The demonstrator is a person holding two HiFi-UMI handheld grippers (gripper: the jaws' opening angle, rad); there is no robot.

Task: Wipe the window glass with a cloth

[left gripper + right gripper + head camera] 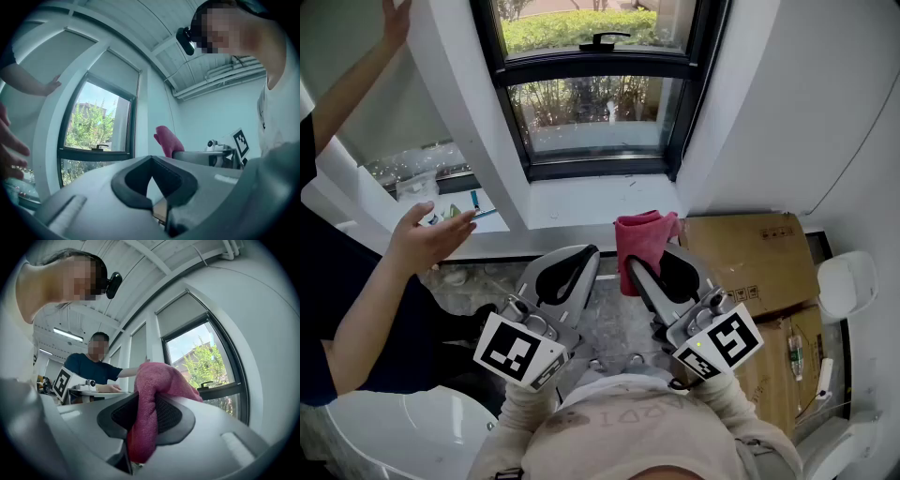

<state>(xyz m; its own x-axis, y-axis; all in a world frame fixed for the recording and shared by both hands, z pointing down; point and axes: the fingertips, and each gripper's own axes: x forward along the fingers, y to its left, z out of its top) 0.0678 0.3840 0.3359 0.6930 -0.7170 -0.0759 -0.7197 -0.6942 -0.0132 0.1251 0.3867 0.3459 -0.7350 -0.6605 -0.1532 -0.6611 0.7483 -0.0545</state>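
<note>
1. Grey sleeves hold both tools low in the head view, each tool's black-and-white marker cube (517, 352) nearest the camera.
2. The left tool (152, 183) has its dark pads pressed together but for a thin sliver of light. Nothing is held between them.
3. The right tool (140, 425) is pinching a pink cloth (161, 378). The cloth runs down between the dark pads and bunches in a loose fold above them.
4. In the head view the two tools lie side by side, tips towards the window. The cloth sticks out past the right tool's tip, just in front of the white sill (591, 202) and clear of the glass.
5. A cardboard box (750, 258) lies on the floor to the right of the right tool.
6. A second person in a dark top stands at the left. One open hand (431, 239) is held out near the left tool and the other hand (394, 21) is raised against the white window surround.
7. Beyond the sill is the window glass (595, 117) in a dark frame, with a black handle (602, 39) on the upper bar.
8. Green bushes (572, 28) and sunlit ground show through the panes.
</note>
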